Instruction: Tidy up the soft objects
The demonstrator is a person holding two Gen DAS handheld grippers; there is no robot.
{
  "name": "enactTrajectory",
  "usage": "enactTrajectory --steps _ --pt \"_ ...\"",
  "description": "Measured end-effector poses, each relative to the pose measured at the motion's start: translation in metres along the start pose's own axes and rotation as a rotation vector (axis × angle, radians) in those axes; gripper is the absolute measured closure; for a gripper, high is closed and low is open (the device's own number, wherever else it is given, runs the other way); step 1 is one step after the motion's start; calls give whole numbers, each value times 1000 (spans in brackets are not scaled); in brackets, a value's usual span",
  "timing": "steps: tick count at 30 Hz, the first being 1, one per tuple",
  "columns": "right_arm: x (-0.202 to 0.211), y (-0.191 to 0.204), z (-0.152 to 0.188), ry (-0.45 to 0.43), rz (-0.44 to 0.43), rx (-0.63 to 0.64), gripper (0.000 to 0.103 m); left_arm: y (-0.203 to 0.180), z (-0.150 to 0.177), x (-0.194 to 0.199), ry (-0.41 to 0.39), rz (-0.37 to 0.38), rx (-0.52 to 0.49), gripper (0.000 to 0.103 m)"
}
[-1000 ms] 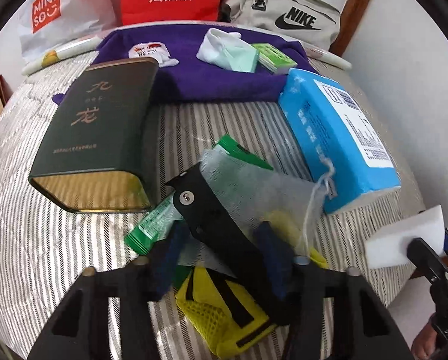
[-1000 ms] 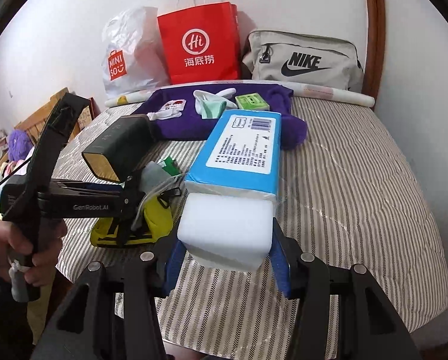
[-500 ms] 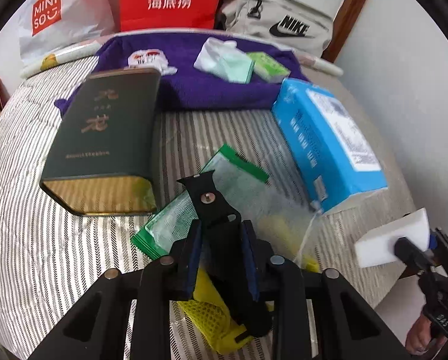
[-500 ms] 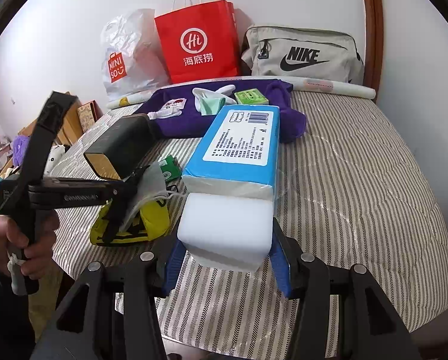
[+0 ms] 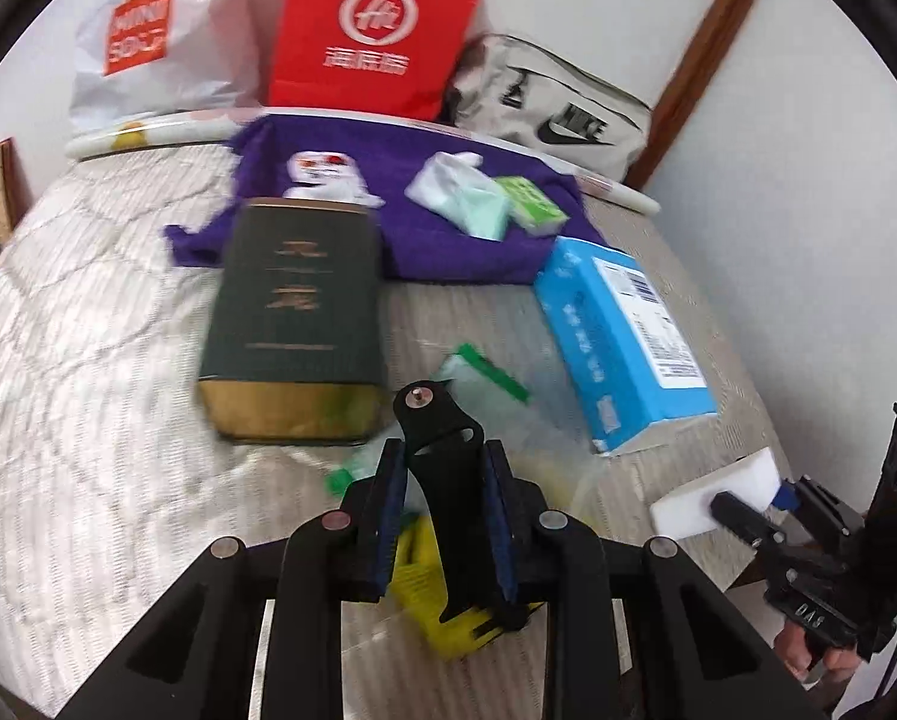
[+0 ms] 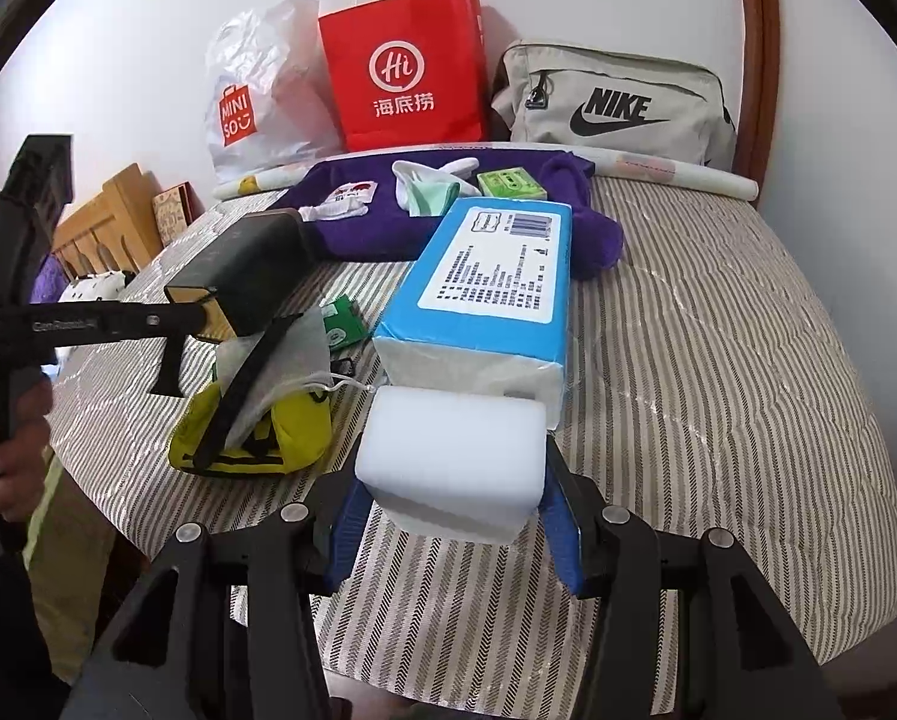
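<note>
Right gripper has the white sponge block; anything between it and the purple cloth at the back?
Yes. The blue tissue pack lies directly ahead of the white sponge block, between it and the purple cloth. Going over or around looks necessary.

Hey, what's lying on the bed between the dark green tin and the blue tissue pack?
A green-edged clear packet lies between the dark green tin and the blue tissue pack, clearest in the left wrist view.

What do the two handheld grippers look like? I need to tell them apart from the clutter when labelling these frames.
Both look alike: the left gripper and right gripper have matte black angular bodies with silver round bolt heads and blue pads on the fingers. Seen from the right wrist, the left one has a long black bar with faint pale lettering and a tall black handle, gripped by a hand.
</note>
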State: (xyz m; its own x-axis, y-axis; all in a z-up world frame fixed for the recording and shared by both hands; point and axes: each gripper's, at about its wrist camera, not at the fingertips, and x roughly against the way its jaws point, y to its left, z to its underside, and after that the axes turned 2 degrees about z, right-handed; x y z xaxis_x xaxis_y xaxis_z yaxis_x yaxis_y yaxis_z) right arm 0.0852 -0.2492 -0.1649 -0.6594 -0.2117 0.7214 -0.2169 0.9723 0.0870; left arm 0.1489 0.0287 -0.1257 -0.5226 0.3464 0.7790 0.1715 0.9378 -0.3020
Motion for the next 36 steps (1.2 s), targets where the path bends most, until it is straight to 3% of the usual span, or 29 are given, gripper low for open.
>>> enactTrajectory --steps 4,10,24,33,36 --pt "-3 2 -2 7 13 9 52 22 9 4 7 -76 10 79" --pt "-11 6 -2 33 32 20 52 48 23 -4 33 -86 56 79" --pt "-15 9 -5 63 36 1 52 51 39 -5 61 -49 56 79" --pt "3 10 -19 58 -2 -23 52 52 43 -3 88 -29 68 79" --pt "13 13 -27 36 -12 -11 52 49 40 7 63 -29 62 79"
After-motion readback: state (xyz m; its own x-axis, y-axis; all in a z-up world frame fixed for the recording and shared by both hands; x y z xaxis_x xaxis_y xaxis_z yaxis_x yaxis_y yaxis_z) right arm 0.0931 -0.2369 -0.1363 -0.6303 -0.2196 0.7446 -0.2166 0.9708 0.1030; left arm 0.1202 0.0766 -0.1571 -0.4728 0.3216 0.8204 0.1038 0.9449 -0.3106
